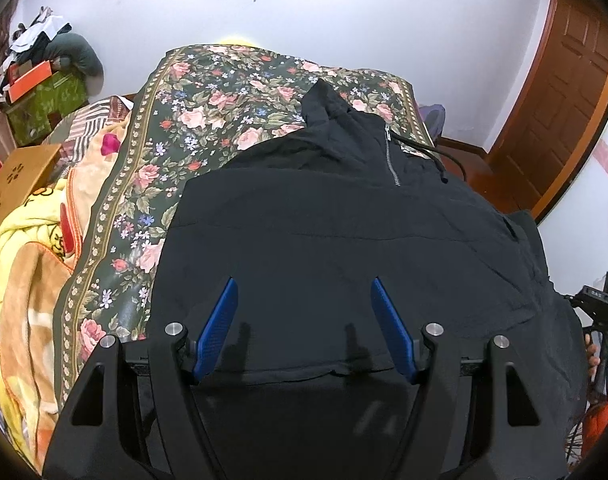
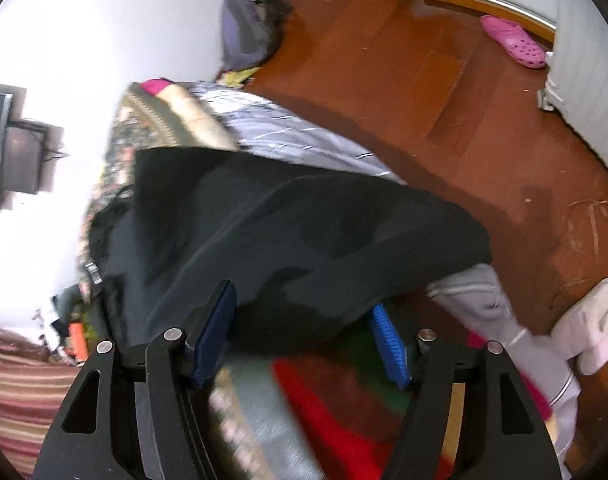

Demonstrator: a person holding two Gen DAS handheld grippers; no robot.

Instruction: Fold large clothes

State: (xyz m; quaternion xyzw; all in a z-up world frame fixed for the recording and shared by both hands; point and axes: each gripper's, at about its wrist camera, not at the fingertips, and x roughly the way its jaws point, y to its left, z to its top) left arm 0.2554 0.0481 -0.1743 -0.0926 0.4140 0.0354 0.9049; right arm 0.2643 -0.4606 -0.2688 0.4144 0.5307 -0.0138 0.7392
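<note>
In the left wrist view, the left gripper (image 1: pixel 304 330) is seen with its blue pads held apart and nothing pinched between them; the black hooded jacket (image 1: pixel 344 232) lies spread directly beneath and ahead of the fingers, on the floral bedspread (image 1: pixel 208 120). The hood, the metal zipper (image 1: pixel 391 156) and a drawstring are found at the far end of the garment, beyond the fingertips, while a hem edge runs across just behind the pads, close to the gripper body. To the left of the tongs, yellow and orange blankets (image 1: pixel 28 264) are piled. At the far right, the person's hand (image 1: pixel 592 354) is glimpsed on the other tool. In the right wrist view, which is blurred, the right gripper (image 2: pixel 302 324) is also seen with its jaws apart; a fold of the jacket's edge drapes between and over the fingers, hiding part of the right pad, but no squeeze on it can be made out. Wooden floor (image 2: pixel 424 80) is seen beyond and to the right of the tongs. The fabric is judged thin, soft and limp, light but somewhat slippery, so it would sag and slide wherever it is unsupported. A hold is best taken at the hem corners or side seams, where the doubled cloth gives the pads more to bite on.
</note>
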